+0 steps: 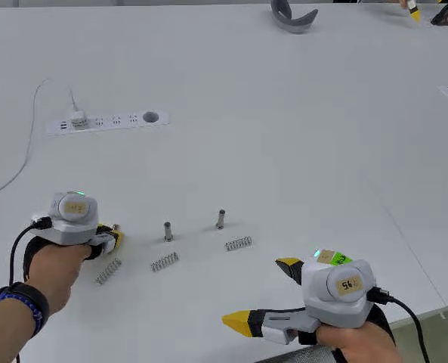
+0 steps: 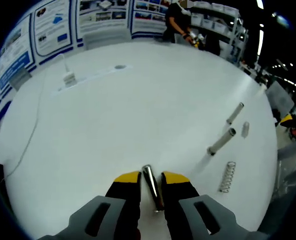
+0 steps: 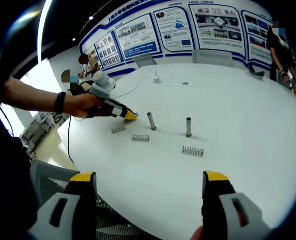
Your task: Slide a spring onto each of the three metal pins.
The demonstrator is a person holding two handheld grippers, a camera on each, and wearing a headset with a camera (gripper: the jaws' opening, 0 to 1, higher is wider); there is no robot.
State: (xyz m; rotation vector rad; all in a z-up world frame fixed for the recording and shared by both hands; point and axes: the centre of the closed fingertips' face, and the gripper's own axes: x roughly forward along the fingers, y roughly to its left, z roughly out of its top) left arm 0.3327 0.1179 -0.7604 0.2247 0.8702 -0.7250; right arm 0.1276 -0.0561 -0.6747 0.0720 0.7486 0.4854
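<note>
the left gripper point(image 2: 151, 176) is closed on a pin point(image 2: 156, 196), the steel shaft pinched between its yellow tips, low over the white counter point(image 1: 284, 136). a spring point(image 1: 109, 271) lies flat just beside this gripper, on the near side. to the right, two more pins point(image 1: 168, 231) stand upright and bare, apart from each other. a second spring point(image 1: 165, 262) lies in front of the left one and a third spring point(image 1: 239, 243) in front of the other. the right gripper point(image 1: 261, 293) hovers at the counter's near edge, jaws spread wide, holding nothing, well apart from the parts. a power strip point(image 1: 106, 121) sits farther back on the left.
</note>
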